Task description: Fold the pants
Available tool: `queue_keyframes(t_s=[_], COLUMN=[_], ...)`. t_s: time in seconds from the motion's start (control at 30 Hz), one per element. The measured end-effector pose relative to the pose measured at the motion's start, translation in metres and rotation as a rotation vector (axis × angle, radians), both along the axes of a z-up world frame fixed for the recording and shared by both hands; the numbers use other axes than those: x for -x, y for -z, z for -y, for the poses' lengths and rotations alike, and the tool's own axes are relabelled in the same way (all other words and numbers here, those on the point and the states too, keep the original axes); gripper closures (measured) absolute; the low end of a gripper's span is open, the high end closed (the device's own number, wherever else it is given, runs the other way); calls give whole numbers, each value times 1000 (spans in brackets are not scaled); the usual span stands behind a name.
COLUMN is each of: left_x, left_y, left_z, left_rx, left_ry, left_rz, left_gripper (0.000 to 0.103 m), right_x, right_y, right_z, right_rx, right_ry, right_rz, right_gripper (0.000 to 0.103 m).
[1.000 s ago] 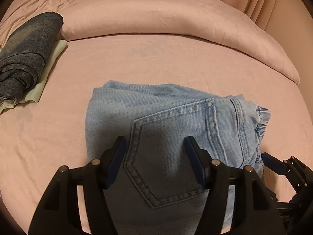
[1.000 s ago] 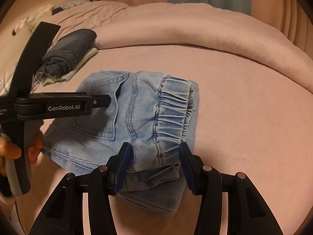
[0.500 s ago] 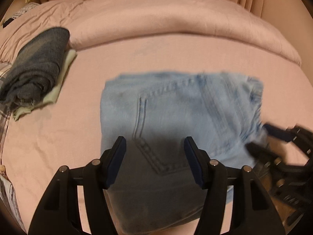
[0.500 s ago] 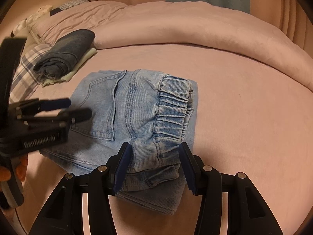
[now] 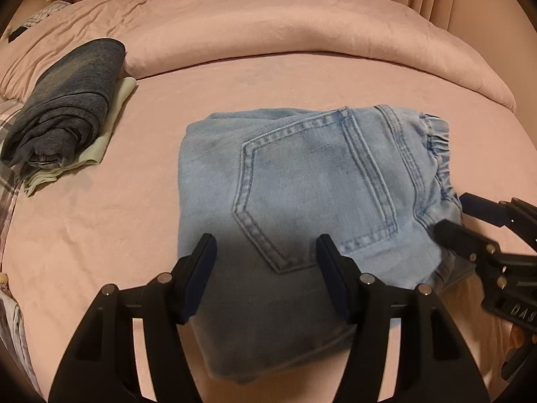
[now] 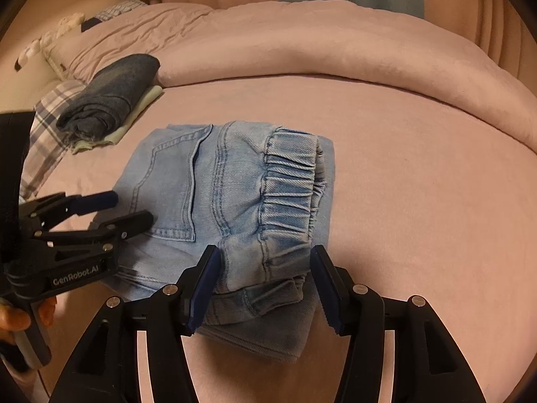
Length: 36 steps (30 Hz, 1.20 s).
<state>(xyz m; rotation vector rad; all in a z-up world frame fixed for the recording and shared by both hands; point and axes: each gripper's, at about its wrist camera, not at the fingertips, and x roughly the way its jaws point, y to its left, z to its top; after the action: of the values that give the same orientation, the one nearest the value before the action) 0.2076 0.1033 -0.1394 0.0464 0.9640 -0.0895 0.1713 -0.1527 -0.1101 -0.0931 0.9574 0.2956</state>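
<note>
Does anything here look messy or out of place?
Nothing much. The jeans lie folded in a neat block on the bed; only a waistband corner sticks out at the near edge. Both grippers are open, holding nothing.

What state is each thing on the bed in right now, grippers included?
Light blue jeans: folded into a compact bundle, back pocket up, lying flat on the bed, ungripped.
Dark jeans: folded, stacked on a pale green garment.
Left gripper: open, fingers over the bundle's near edge.
Right gripper: open, fingers either side of the elastic waistband.
</note>
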Motion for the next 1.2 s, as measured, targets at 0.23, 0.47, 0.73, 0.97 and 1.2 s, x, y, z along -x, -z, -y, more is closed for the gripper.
queue_keyframes(t_s=[0.23,0.47,0.73,0.97,1.2], left_x=[9,8,9,13,18], left_y=[6,9,7,2,-3], left_z=[0,0,2,0,-2], left_rx=[-11,-6,-12,-4,-1], left_ry=[1,-1,-3,-8,-10], left_rz=[-6,0,-4,-2,-4], left_gripper=[41,41,41,41,41], right_x=[6,0,0,-1,2], right_y=[-3,8,8,7,6], right_z=[6,8,9,9,7], right_rx=[-31,-83,-79,-73,-74], right_ry=[17,39,39,41,42], right_rz=[10,-35,-40,-50,-61], right_gripper=[48,48,48,48,47])
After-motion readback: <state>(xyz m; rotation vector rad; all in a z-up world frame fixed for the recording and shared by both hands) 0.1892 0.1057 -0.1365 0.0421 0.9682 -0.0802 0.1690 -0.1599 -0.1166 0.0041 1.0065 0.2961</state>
